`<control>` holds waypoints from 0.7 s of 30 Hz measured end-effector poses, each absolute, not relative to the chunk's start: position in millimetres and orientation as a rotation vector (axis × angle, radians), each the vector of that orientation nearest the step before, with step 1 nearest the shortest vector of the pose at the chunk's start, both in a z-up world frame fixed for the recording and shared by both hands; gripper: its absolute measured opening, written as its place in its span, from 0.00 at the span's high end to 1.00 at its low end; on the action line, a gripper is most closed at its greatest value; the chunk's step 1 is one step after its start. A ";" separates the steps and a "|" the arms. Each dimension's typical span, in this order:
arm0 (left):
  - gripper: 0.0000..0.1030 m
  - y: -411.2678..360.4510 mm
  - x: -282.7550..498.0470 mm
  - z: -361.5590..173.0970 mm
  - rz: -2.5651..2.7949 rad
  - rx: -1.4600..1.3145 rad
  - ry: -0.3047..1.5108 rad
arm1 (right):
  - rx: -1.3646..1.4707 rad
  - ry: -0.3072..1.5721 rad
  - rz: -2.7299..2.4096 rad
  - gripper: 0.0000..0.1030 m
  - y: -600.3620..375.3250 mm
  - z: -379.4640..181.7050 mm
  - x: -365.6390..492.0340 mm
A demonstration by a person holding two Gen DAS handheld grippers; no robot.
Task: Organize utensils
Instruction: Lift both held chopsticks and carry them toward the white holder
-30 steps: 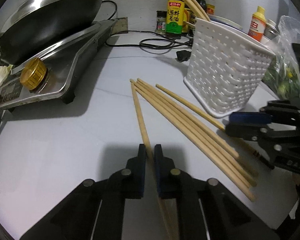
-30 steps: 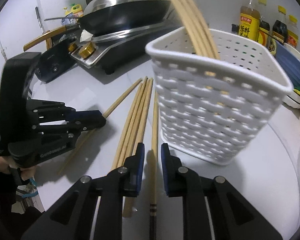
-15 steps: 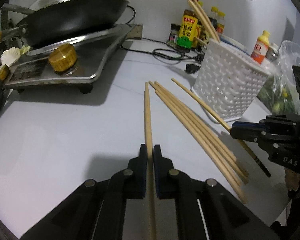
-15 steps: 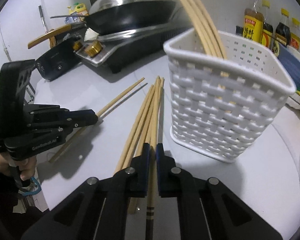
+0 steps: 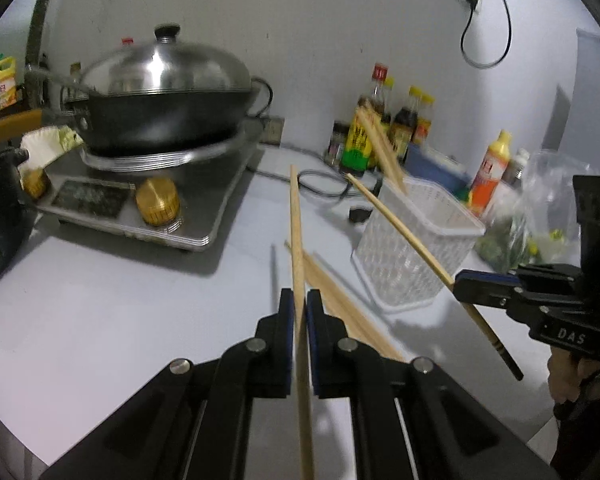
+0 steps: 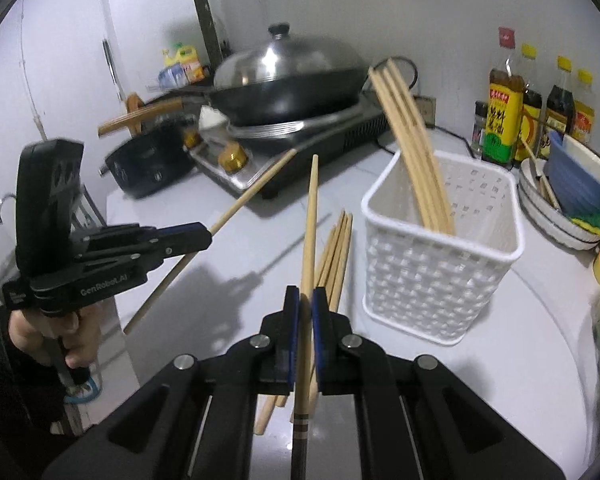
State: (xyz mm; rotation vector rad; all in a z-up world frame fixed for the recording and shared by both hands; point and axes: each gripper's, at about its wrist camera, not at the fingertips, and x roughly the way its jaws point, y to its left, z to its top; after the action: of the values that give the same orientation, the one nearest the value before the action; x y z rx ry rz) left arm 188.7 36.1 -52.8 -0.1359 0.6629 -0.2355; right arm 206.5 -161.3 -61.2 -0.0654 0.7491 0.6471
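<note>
While both hand-held units are clear of the white countertop point(image 6: 480, 364), each one clamps a single wooden chopstick. The left gripper point(image 5: 299, 300) has its jaws drawn narrow on a plain chopstick point(image 5: 296, 220), which runs forward between the blue pads and ends in the air in front of the stove point(image 5: 204, 216). The right gripper point(image 6: 305, 298) is likewise pinched tight on a chopstick with a dark banded end point(image 6: 310, 216); the banded end projects rearward under the jaws. In the right wrist view, the left unit sits at the left edge, with a hand point(image 6: 48, 332) around its grip. A loose bundle of chopsticks point(image 6: 336, 252) lies flat on the countertop, just beside the white perforated basket point(image 6: 432, 280). Several more chopsticks point(image 6: 412, 140) stand inside that basket, leaning toward its left wall. A lidded wok point(image 6: 284, 80) rests on the stove behind. Sauce bottles point(image 6: 500, 120) line the back wall, and stacked bowls point(image 6: 572, 196) sit to the right of the basket.
</note>
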 end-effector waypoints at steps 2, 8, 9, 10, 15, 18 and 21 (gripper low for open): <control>0.95 36.2 187.5 -42.3 -0.233 -0.138 0.636 | -0.062 0.725 0.646 0.94 -164.6 -48.7 207.8; 0.95 31.8 191.2 -13.3 -0.225 -0.125 0.581 | -0.072 0.641 0.633 0.94 -179.6 -12.4 214.1; 0.95 30.7 192.1 -10.1 -0.224 -0.122 0.574 | -0.075 0.630 0.632 0.94 -182.0 -7.0 216.7; 0.95 29.9 192.5 -7.2 -0.223 -0.119 0.570 | -0.077 0.620 0.629 0.94 -184.2 -2.7 219.3; 0.95 27.2 198.2 1.9 -0.222 -0.117 0.554 | -0.078 0.584 0.619 0.94 -194.9 14.7 238.3; 0.95 28.8 200.9 3.5 -0.226 -0.125 0.538 | -0.080 0.577 0.614 0.94 -197.5 20.1 250.3; 0.95 30.6 202.9 4.3 -0.230 -0.130 0.525 | -0.082 0.571 0.610 0.94 -198.4 23.6 262.0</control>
State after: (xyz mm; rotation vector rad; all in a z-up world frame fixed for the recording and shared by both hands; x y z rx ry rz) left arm 202.9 30.6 4.3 -0.1300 0.5245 -0.2302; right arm 262.0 -198.4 23.6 -0.0816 0.5711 0.6099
